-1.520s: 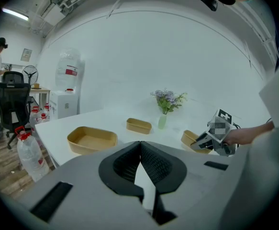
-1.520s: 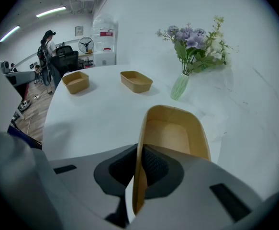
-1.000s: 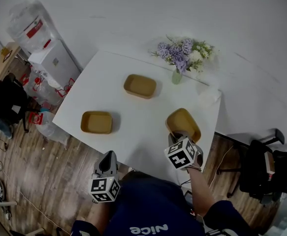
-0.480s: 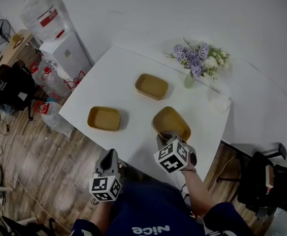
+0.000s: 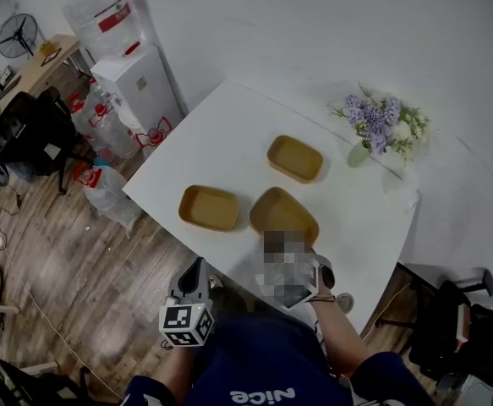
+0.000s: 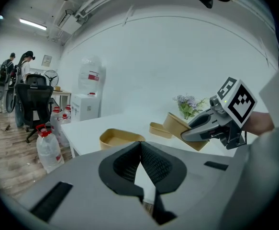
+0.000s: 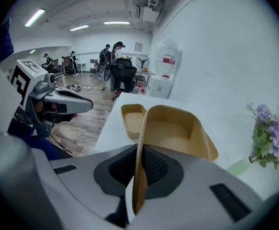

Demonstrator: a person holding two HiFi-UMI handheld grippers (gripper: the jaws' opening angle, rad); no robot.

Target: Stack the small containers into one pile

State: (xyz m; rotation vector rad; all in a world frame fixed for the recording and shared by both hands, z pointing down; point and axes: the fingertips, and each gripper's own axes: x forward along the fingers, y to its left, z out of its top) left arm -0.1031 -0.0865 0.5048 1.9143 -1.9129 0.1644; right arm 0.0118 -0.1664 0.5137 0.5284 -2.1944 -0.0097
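Altogether three containers point(image 5: 208, 208) point(image 5: 295, 158) point(image 5: 284, 216): two on table point(image 5: 229, 138), one in right claw point(image 7: 139, 172).

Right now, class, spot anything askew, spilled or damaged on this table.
The near container tilts, pinched by its wall in the right gripper; the left container and the far container lie flat on the table. Nothing spilled or damaged.

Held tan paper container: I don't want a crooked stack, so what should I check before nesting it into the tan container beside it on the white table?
1. Right gripper grip on held tan paper container wall: ok, clamped.
2. Target tan paper container upright, empty: ok.
3. Held container above target: not ok, beside it.
4. Held container level: not ok, tilted.
5. Left gripper out of the way: ok, shut, empty.
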